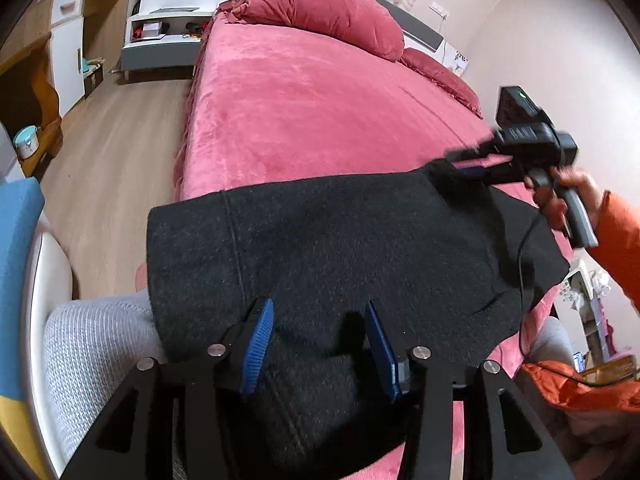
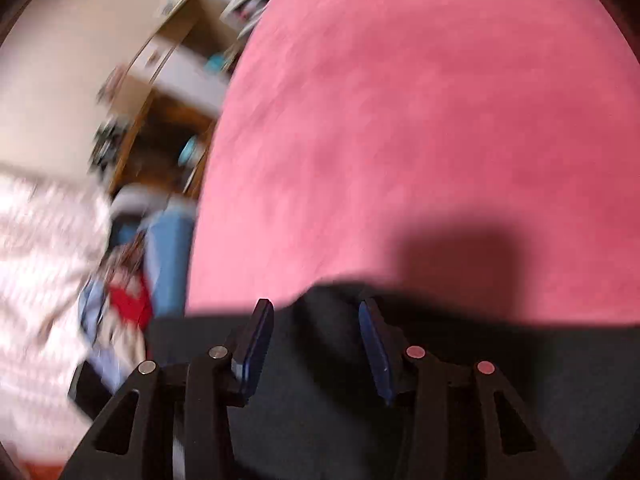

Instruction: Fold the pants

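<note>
We see the pants (image 1: 320, 248) spread across the near end of the bed (image 1: 304, 112), pillows (image 1: 328, 8) at its far end. Our left claw (image 1: 320, 344) is over their near edge, our right claw (image 1: 464, 162) at their far right corner.

A bed (image 1: 320, 112) covered in pink plush is seen, on which black pants (image 1: 320, 248) are spread flat near the foot and a pink pillow (image 1: 324, 8) is laid at the head.

Soft, even indoor light fills both views. The left wrist view is mostly sharp, fisheye-bent at its edges. The right wrist view is motion-blurred throughout, with a dark shadow (image 2: 460, 256) on the bed (image 2: 400, 120).
</note>
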A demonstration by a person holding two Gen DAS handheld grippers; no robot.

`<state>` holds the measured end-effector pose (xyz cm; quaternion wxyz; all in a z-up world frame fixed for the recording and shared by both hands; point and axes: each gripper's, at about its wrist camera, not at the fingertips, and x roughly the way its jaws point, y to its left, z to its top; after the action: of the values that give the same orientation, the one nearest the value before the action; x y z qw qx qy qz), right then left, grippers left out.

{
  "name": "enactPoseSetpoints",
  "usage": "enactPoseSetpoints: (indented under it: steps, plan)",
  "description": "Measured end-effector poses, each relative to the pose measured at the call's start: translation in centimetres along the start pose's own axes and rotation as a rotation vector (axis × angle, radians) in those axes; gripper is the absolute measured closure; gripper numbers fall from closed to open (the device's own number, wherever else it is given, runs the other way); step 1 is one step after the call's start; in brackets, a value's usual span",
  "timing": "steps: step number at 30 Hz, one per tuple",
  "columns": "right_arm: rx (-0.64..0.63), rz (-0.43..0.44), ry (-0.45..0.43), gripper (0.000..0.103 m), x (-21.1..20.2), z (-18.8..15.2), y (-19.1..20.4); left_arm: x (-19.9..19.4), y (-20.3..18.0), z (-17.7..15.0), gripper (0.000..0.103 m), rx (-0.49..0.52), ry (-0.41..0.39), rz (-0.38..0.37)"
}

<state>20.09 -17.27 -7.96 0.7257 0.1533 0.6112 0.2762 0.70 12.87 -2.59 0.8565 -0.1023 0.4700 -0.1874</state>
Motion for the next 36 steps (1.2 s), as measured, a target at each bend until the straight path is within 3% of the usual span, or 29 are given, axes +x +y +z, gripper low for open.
enactPoseSetpoints:
  steps: [2,6,9,11,12,14,19,20,21,22,23,25,27,30,32,36]
  plan:
    - [-0.129,-0.056,0.039,0.057,-0.1,-1.8,1.7,0.1,0.1,-0.1,0.055,-0.003,0.000,-0.004]
    - [-0.206,-0.095,0.108,0.057,1.0,-3.5,2.8,0.5,0.0,0.0,0.051,-0.002,0.009,-0.011]
    - [-0.163,-0.086,0.091,0.055,2.3,-1.9,2.3,0.6,-0.3,-0.1,0.048,0.012,0.010,-0.003]
    - [-0.064,-0.025,0.064,0.053,1.9,-1.3,0.6,0.6,-0.3,-0.1,0.048,0.017,0.010,0.003]
    - [-0.030,0.000,0.050,0.066,1.9,-0.7,-0.2,0.6,-0.3,-0.2,0.048,0.017,0.010,0.003]
    - [0.028,-0.008,-0.003,0.090,1.5,0.1,-1.2,0.5,-0.2,-0.1,0.048,0.014,0.008,0.000]
    - [0.060,0.002,-0.169,0.096,-0.1,2.7,-0.2,0.7,0.4,0.8,0.049,-0.008,-0.005,0.016]
    - [0.089,0.072,-0.281,0.103,-1.5,2.9,-0.8,1.2,0.8,1.1,0.050,-0.025,0.003,0.019]
    - [0.147,0.167,-0.414,0.103,-2.8,3.1,-1.7,1.6,1.0,1.5,0.050,-0.036,0.008,0.025]
    - [0.191,0.177,-0.525,0.103,-3.8,3.6,-2.2,1.8,1.2,1.8,0.050,-0.038,0.015,0.029]
    - [0.199,0.126,-0.532,0.100,-3.9,4.1,-2.2,2.1,1.2,2.1,0.050,-0.037,0.033,0.034]
    - [0.204,0.031,-0.420,0.087,-3.2,5.0,-1.9,1.7,1.0,2.2,0.050,-0.016,0.042,0.035]
    - [0.136,-0.003,-0.389,0.069,-3.7,3.4,-0.3,0.9,0.7,1.5,0.050,0.016,0.023,0.040]
    - [-0.028,-0.099,-0.380,0.066,-4.0,-1.9,2.7,-0.3,-0.2,0.2,0.049,0.072,-0.005,0.074]
    - [-0.107,-0.162,-0.330,0.066,-4.0,-6.3,3.0,-0.5,-0.6,0.1,0.043,0.099,0.000,0.128]
    - [-0.069,-0.214,-0.294,0.066,-4.6,-13.9,1.9,-0.6,0.1,0.5,0.043,0.075,0.011,0.233]
